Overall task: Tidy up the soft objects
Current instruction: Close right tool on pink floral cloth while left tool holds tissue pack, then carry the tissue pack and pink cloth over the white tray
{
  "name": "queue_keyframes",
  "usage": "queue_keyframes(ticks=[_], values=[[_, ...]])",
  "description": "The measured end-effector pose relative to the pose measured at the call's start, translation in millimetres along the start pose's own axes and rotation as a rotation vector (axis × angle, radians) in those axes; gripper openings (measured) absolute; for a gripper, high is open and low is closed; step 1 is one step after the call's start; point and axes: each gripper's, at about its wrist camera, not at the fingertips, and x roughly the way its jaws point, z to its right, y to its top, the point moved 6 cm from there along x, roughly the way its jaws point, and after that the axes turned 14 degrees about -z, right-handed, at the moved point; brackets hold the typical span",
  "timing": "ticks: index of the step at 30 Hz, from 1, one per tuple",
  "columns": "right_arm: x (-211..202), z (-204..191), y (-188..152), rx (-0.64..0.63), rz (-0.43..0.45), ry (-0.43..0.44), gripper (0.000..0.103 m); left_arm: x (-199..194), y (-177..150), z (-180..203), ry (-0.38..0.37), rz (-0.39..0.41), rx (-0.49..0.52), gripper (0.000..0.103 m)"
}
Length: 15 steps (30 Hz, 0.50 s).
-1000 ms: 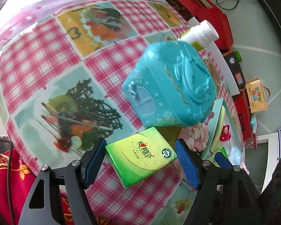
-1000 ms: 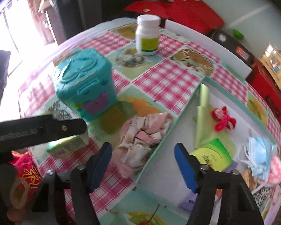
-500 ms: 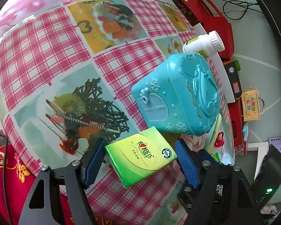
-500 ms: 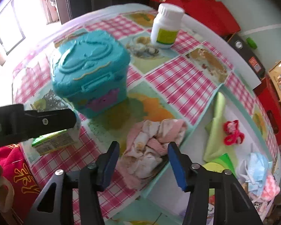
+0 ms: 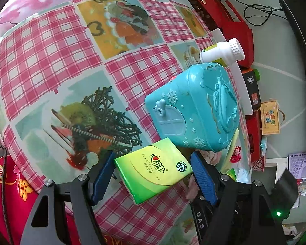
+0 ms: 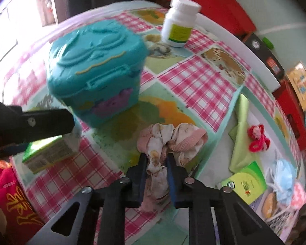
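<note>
The pink cloth (image 6: pixel 163 143), lower centre of the right view, is clamped by the right gripper (image 6: pixel 156 163), its jaws just closed. The green tissue pack (image 5: pixel 153 169) is straddled by the left gripper (image 5: pixel 152 173); contact cannot be told.

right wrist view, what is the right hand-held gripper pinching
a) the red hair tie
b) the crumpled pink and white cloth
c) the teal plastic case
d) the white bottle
b: the right hand-held gripper has its jaws closed on the crumpled pink and white cloth, which is bunched between the pads; the jaws have just been closing onto it.
</note>
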Motion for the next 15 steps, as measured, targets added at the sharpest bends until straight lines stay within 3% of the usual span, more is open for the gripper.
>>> queue_keyframes(ticks=[15], values=[[-51.1,14.5,-19.4,0.168,0.177,0.114,0.018,-18.8,-10.4,24.8,0.009,0.048,0.065,0.076]])
